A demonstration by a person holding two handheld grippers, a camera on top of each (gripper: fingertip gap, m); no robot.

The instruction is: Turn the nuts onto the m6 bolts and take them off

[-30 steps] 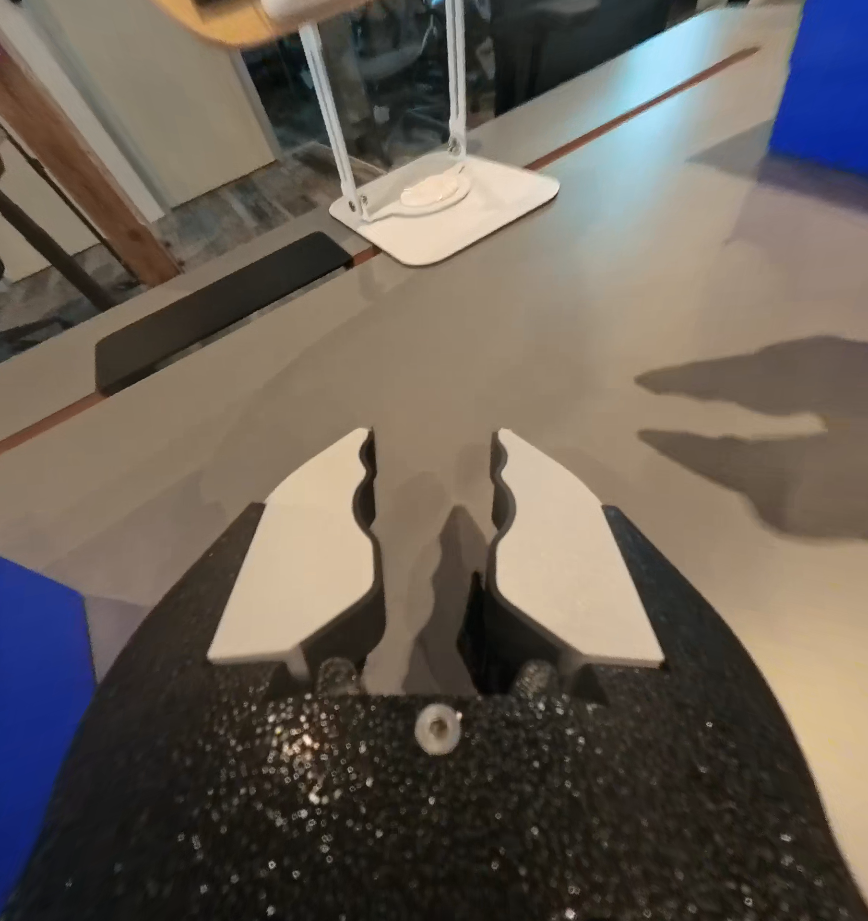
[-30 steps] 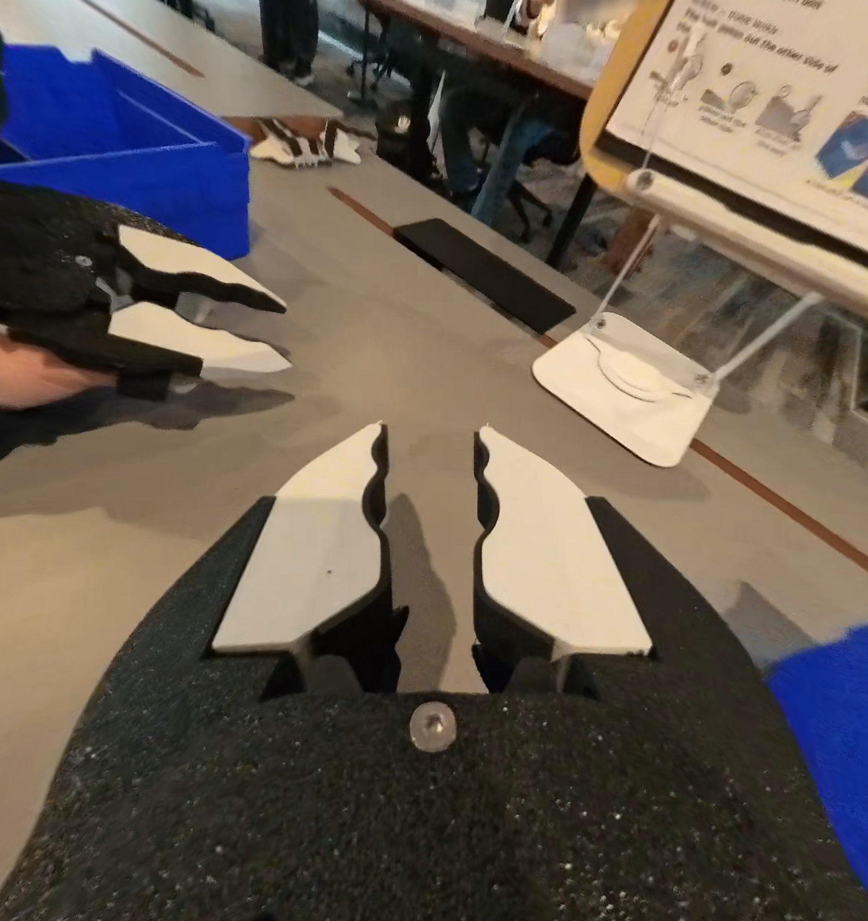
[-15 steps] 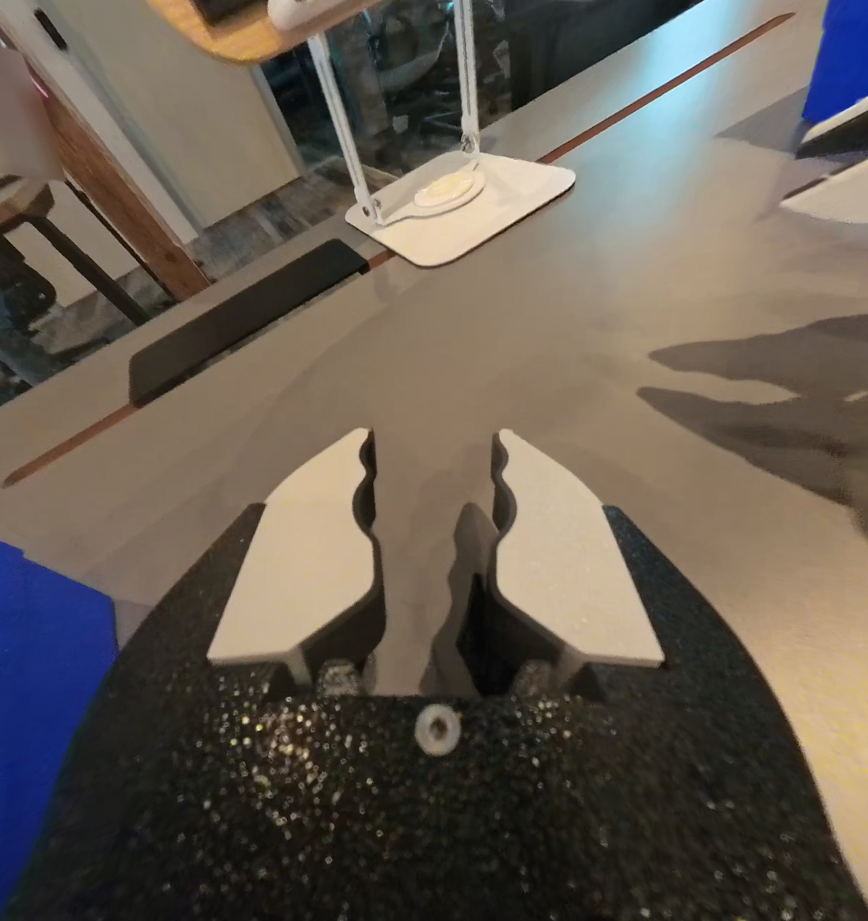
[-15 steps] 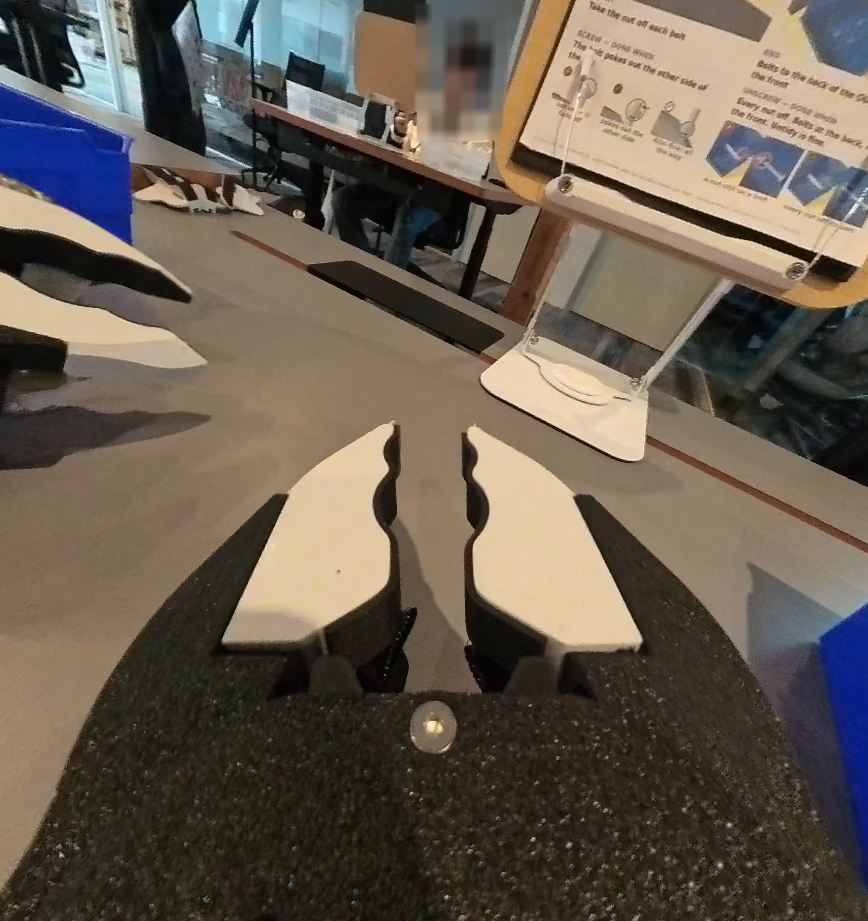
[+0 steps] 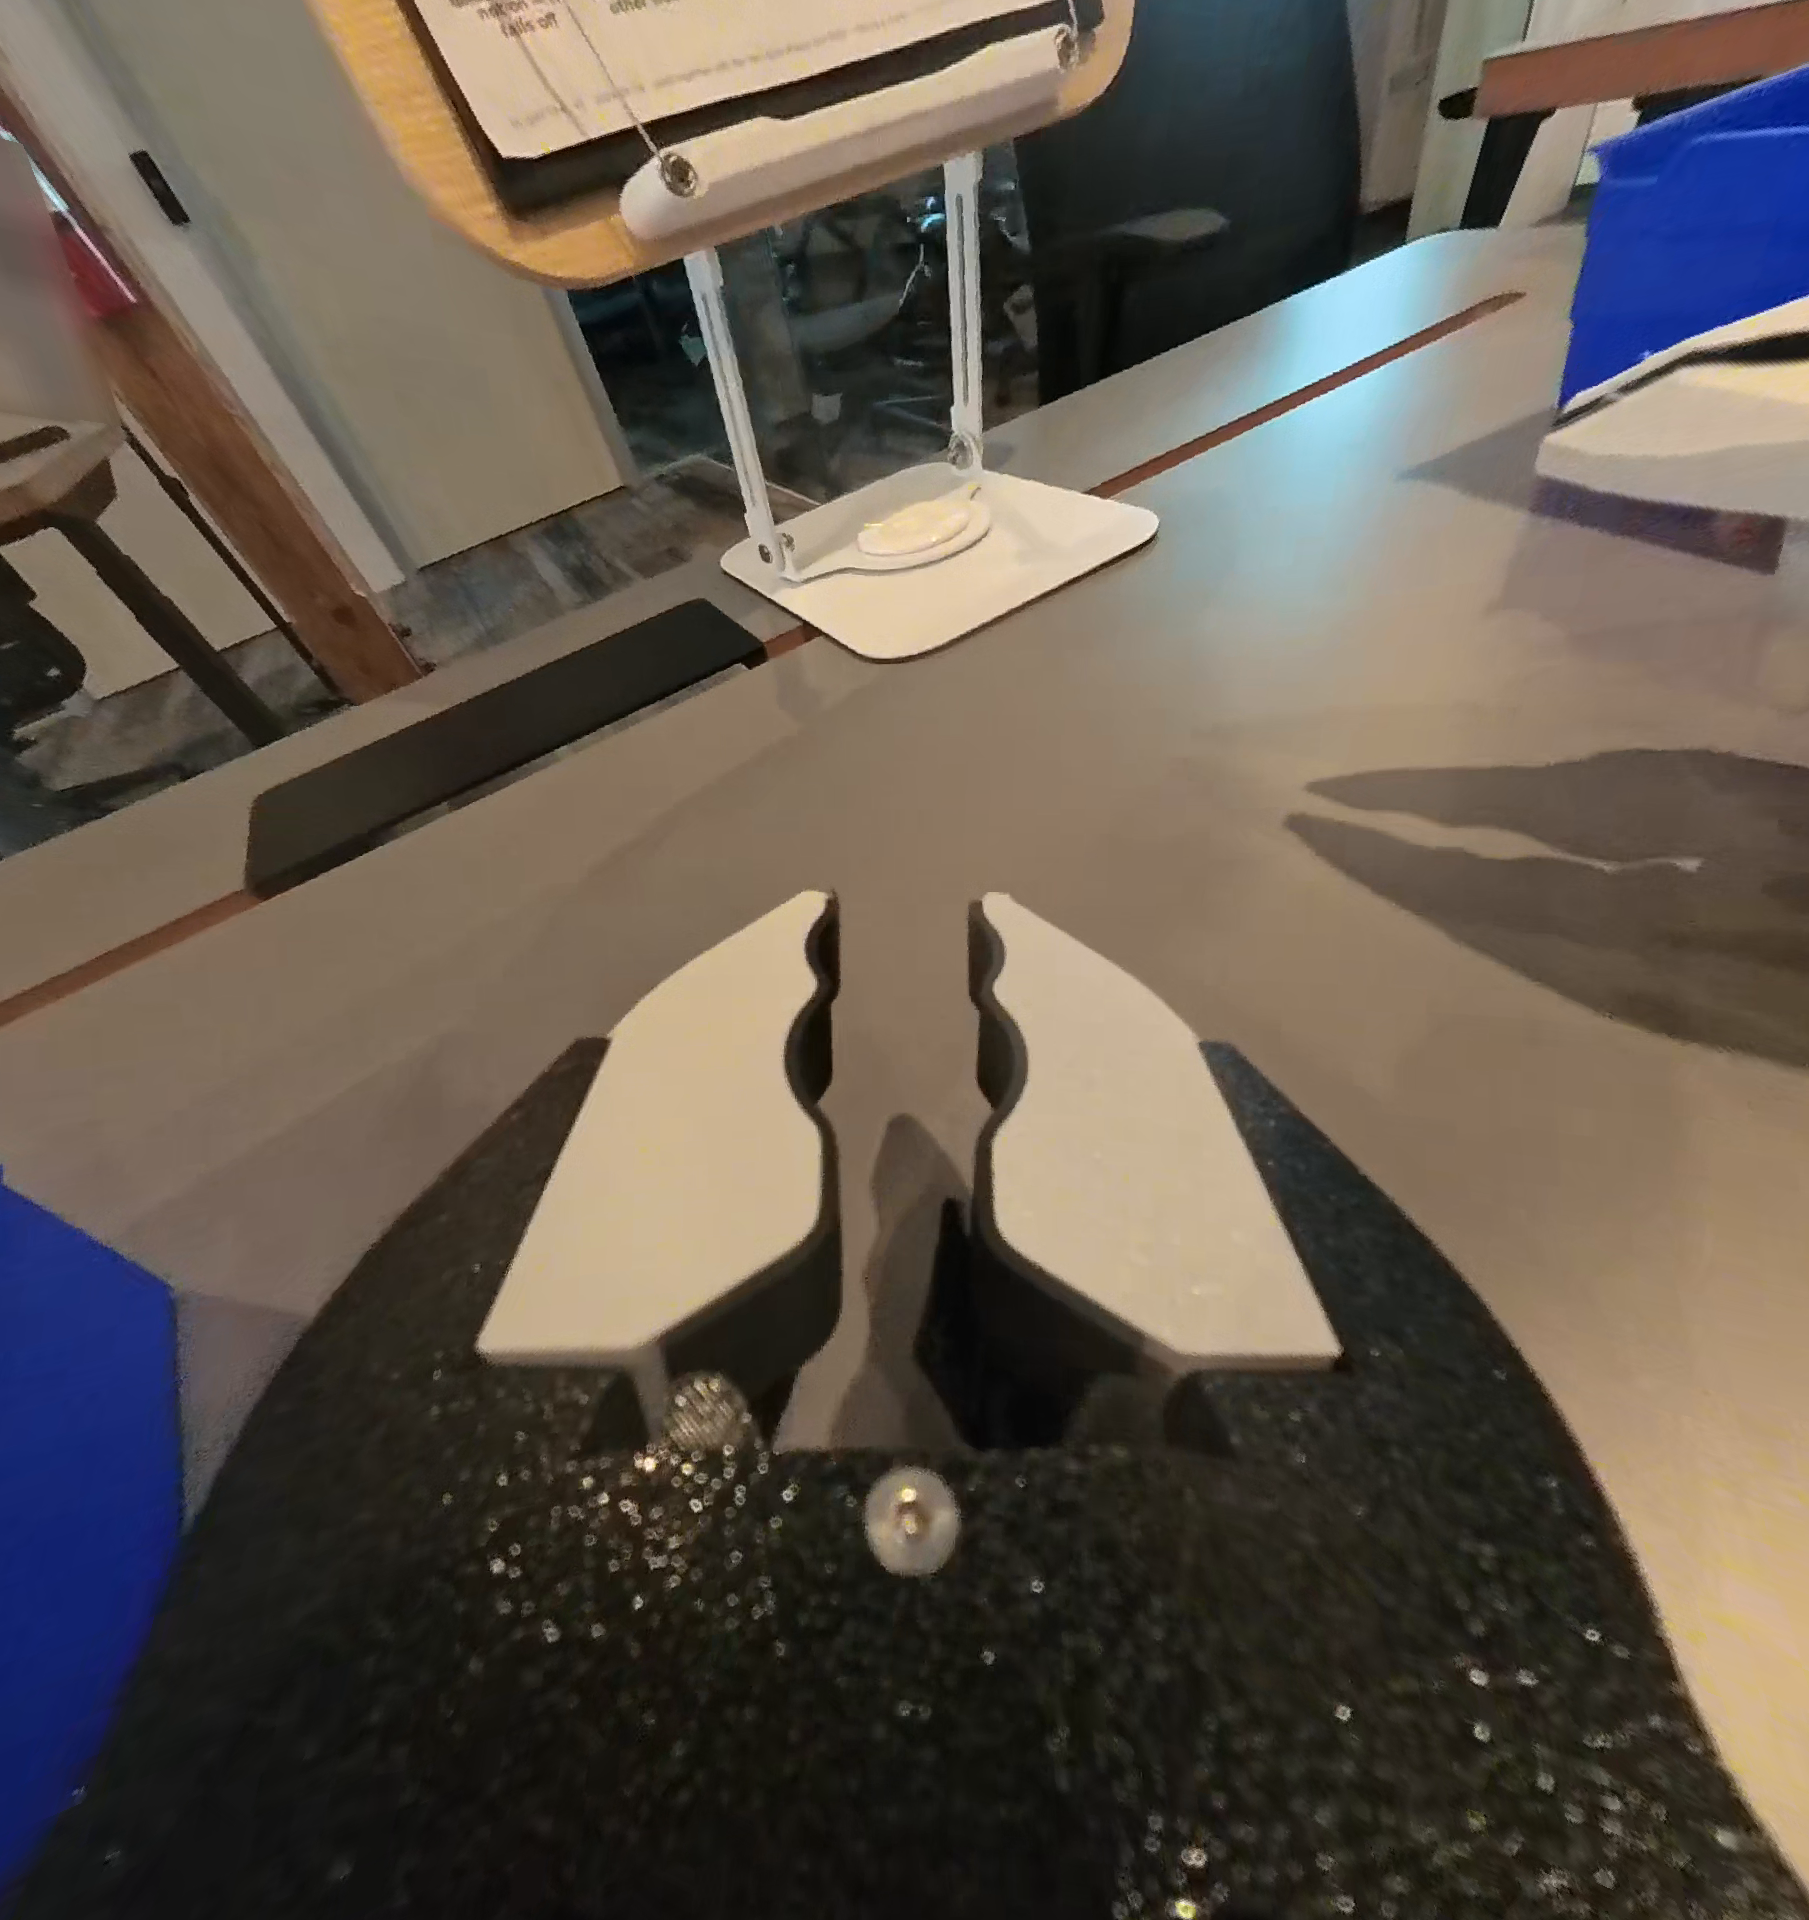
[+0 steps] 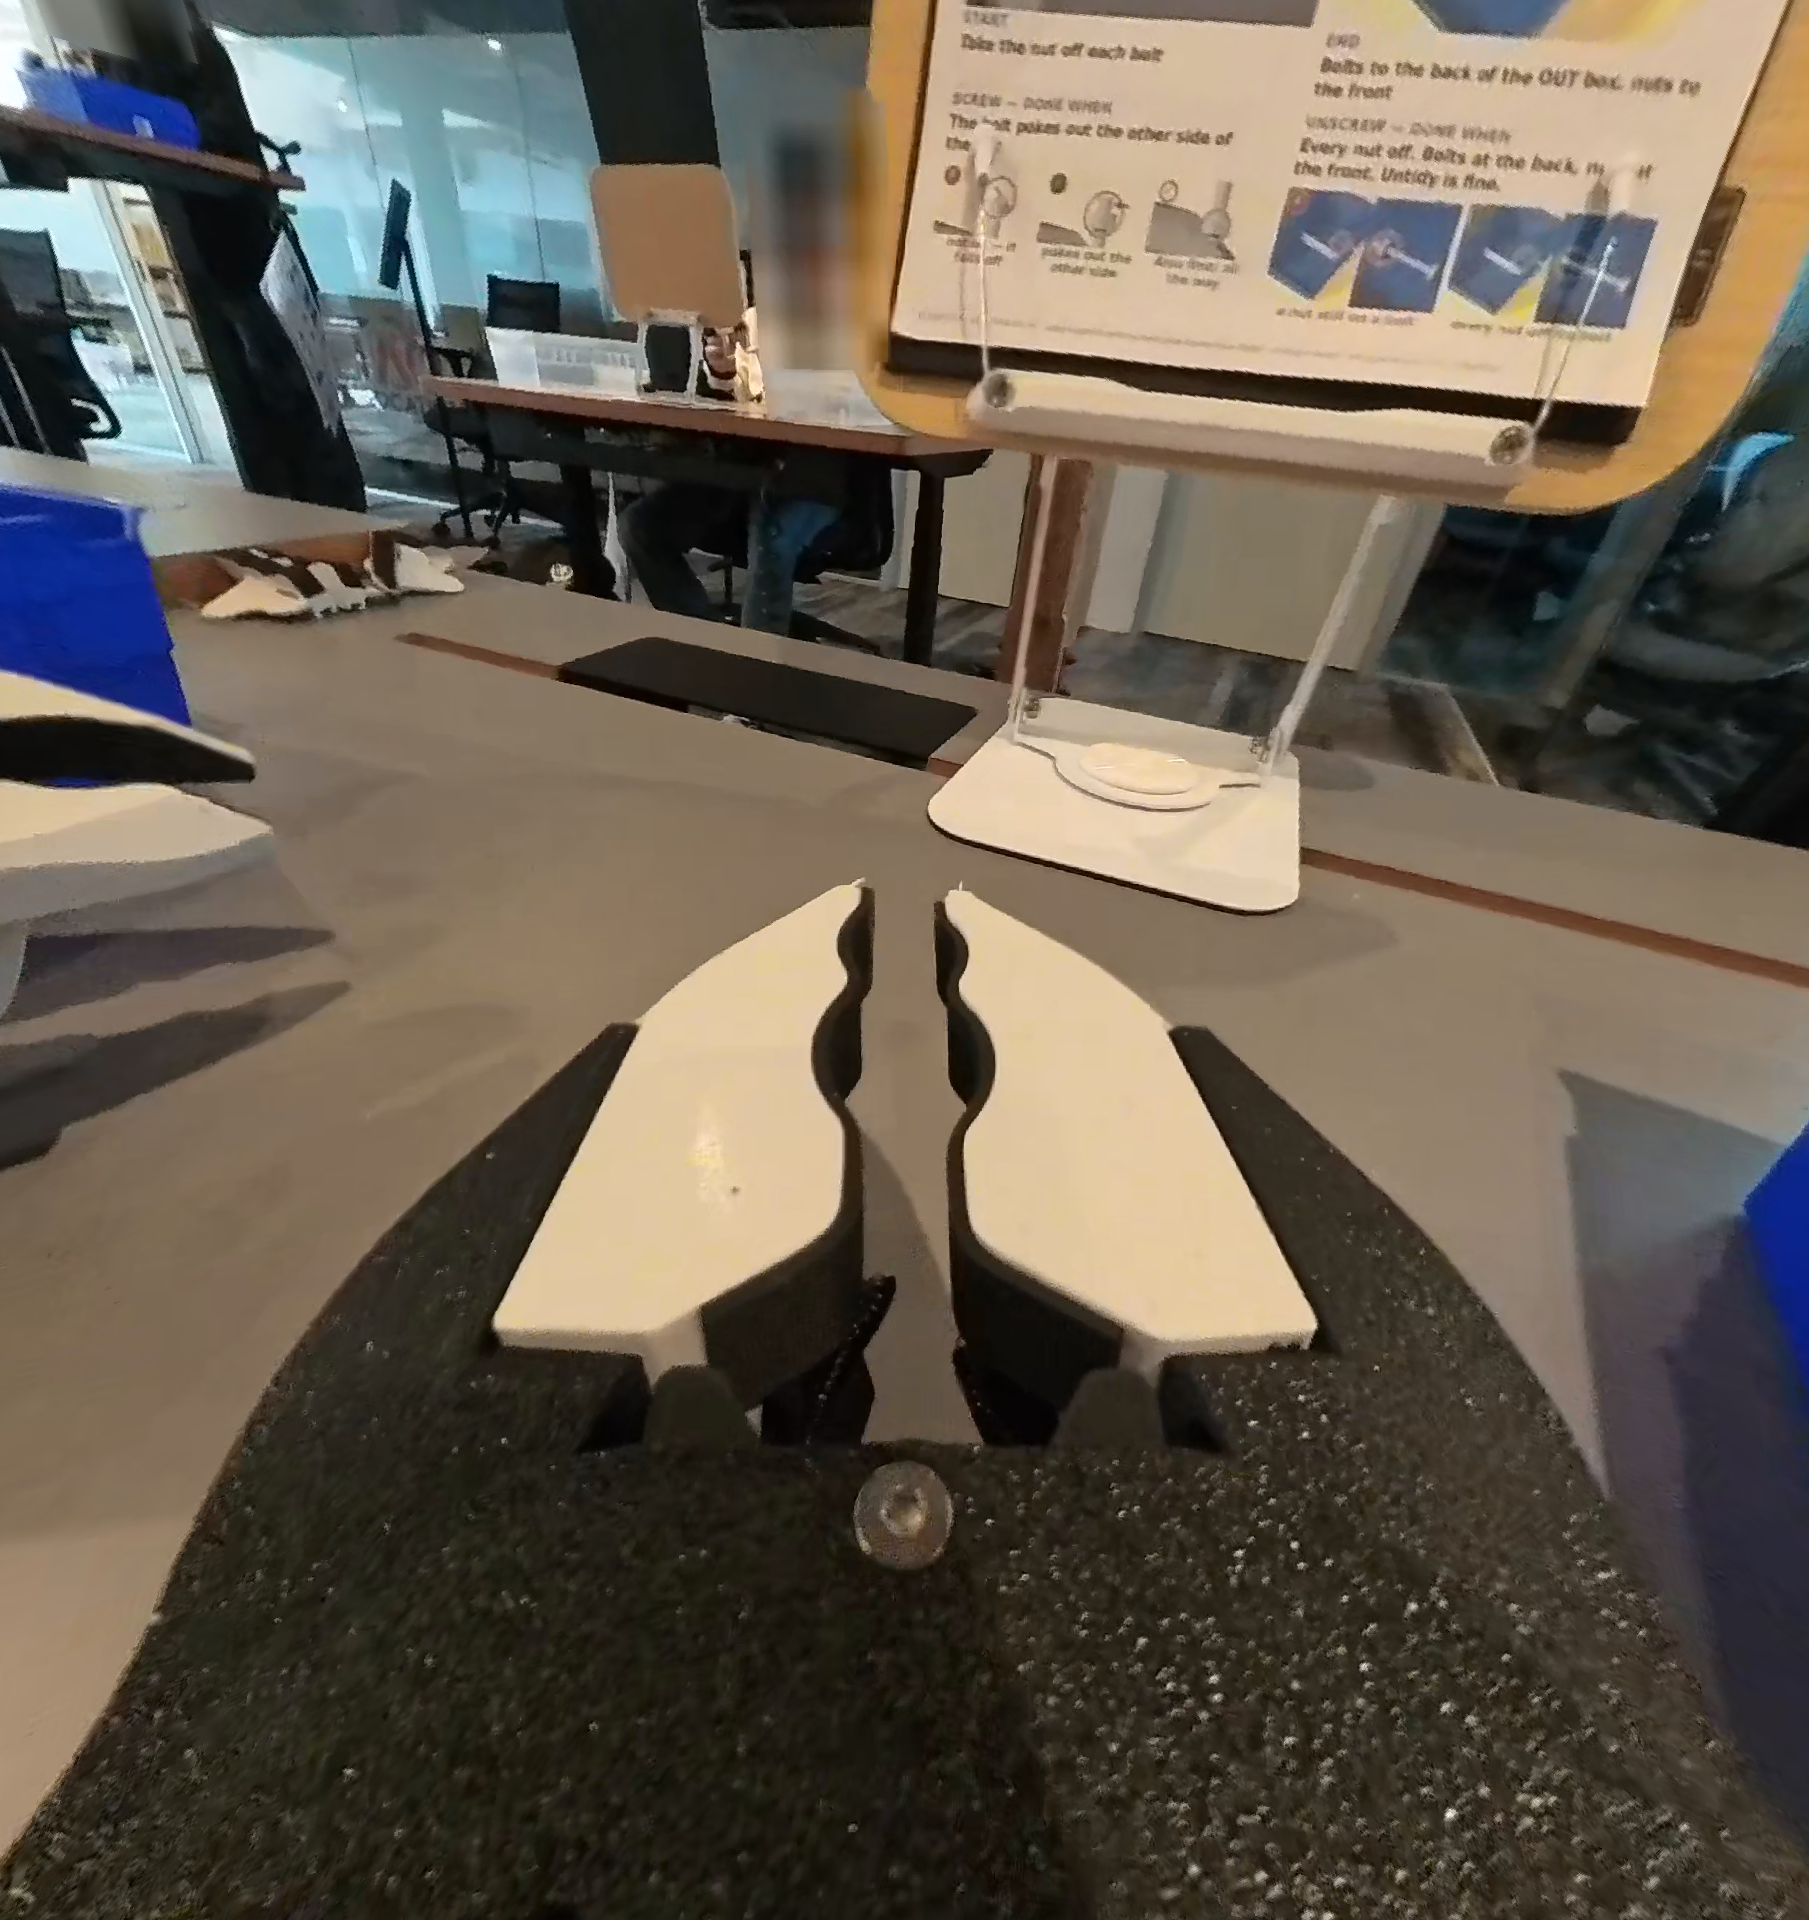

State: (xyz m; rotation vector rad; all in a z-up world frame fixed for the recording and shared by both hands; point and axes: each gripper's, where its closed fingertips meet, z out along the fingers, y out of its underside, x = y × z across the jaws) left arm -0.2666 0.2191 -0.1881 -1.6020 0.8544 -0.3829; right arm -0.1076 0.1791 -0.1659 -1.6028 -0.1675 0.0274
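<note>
No nuts or bolts show in either view. My left gripper [image 5: 905, 914] hovers over the grey table [image 5: 1139, 790], its white fingers a moderate gap apart with nothing between them. My right gripper [image 6: 908, 899] hovers over the same table [image 6: 567, 883], its fingers a narrow gap apart and empty. Each gripper shows at the edge of the other's view: the right gripper [image 5: 1710, 436] at the far right, the left gripper [image 6: 79, 790] at the far left.
A white stand base [image 5: 941, 561] [image 6: 1118, 821] at the table's far edge holds up an instruction board [image 6: 1295, 208]. A black pad [image 5: 505, 748] [image 6: 775, 696] lies beside it. Blue bins stand at the left [image 6: 48, 582] [image 5: 38, 1455] and the right [image 5: 1731, 208] [image 6: 1804, 1299]. Tip to tip, the grippers are about 15 centimetres apart.
Both grippers have tilted upward, bringing the instruction board into view. The fingers of both grippers have drawn closer together, the right ones more. The two grippers have come nearer each other.
</note>
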